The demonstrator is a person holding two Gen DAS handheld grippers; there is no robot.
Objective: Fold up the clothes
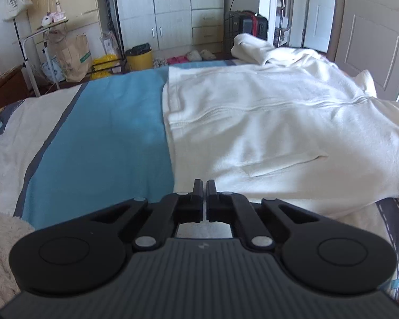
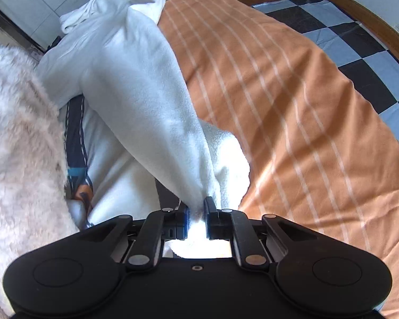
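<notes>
Our right gripper [image 2: 195,207] is clamped on the cuff of the cream zip hoodie's [image 1: 266,122] sleeve [image 2: 146,101], hoodie spread across the bed [image 2: 279,106]. Left gripper [image 1: 205,186] is closed on nothing, above the hem. Risk: thin pinch on fleece; a hard tug could slip it, or drag the body and wrinkle it.

Two wrist cameras over one bed, each looking out past its own gripper's fingers.

The left wrist view faces slantwise down across the bed [image 1: 98,122] toward the wardrobe [image 1: 170,8], with the cream hoodie [image 1: 266,122] close ahead. The right wrist view tilts steeper, hard against the hoodie's sleeve [image 2: 151,111], orange sheet [image 2: 292,122] beyond. Both share the hoodie.
</notes>
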